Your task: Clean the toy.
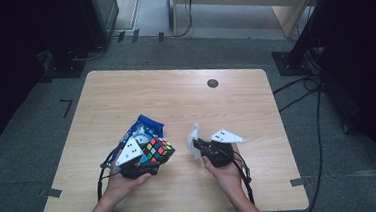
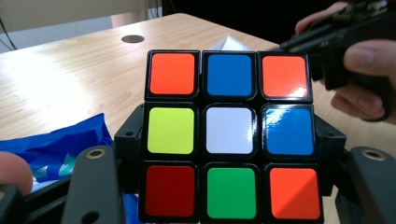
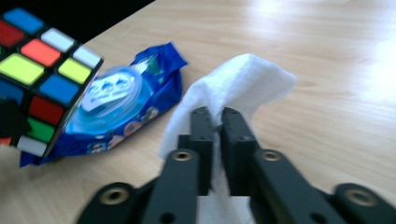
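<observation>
Lower centre of the bench (image 1: 175, 97), far half bare and open. Left tool (image 1: 147, 161) clamped on the puzzle cube (image 1: 157, 149), tilted, over the blue wipes pack (image 1: 144, 125). Right tool (image 1: 199, 146) pinching a white wipe (image 1: 194, 138), standing upright.

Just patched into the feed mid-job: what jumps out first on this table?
The scrambled puzzle cube stands out, clamped in the left gripper near the table's front left, its colours facing that gripper's camera. Beside it, the right gripper pinches a white wipe between closed jaws. A blue wipes pack lies on the wooden table just behind the cube.
</observation>
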